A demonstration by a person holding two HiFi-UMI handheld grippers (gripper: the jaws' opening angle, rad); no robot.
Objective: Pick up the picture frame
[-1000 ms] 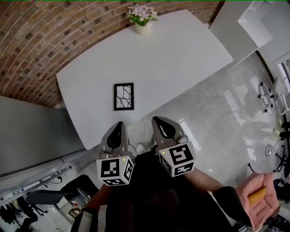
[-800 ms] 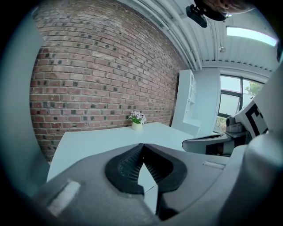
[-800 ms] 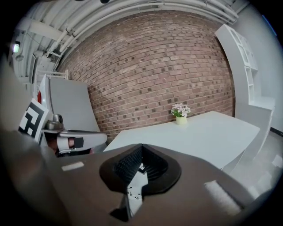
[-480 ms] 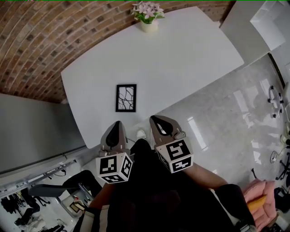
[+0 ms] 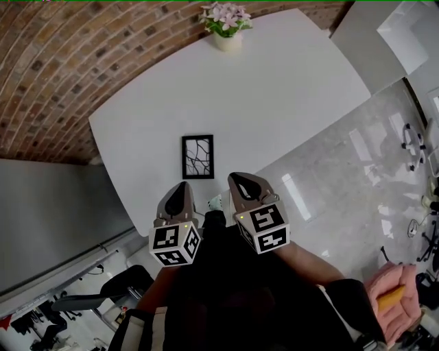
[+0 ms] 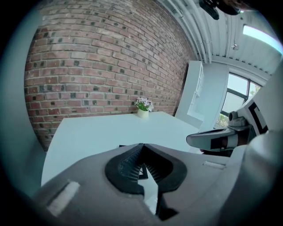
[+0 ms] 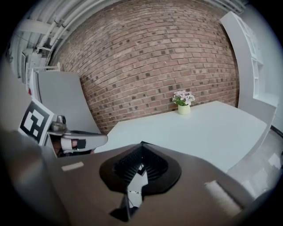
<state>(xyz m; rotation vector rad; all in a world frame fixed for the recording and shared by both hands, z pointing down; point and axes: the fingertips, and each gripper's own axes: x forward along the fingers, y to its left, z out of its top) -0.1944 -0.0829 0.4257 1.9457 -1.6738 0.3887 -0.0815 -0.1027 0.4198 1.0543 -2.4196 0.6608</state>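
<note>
A small black picture frame (image 5: 197,156) with a branch-like line drawing lies flat on the white table (image 5: 274,89), near its front edge. Both grippers hover side by side just short of that edge, tips pointing at the frame. The left gripper (image 5: 182,186) is shut and empty, slightly left of the frame. To the frame's right, the right gripper (image 5: 236,179) is also shut and empty. In the left gripper view the shut jaws (image 6: 142,145) hide most of the frame; a dark corner (image 6: 121,145) peeks out. The right gripper view shows its jaws (image 7: 141,144) shut.
A pot of pale pink flowers (image 5: 226,20) stands at the table's far edge against the brick wall (image 5: 62,62). A grey panel (image 5: 55,206) is to the left, glossy floor (image 5: 357,178) and a white cabinet (image 5: 384,34) to the right.
Both grippers have come forward and lower toward the table's front edge, still shut. The gap between their tips and the picture frame has shrunk.
</note>
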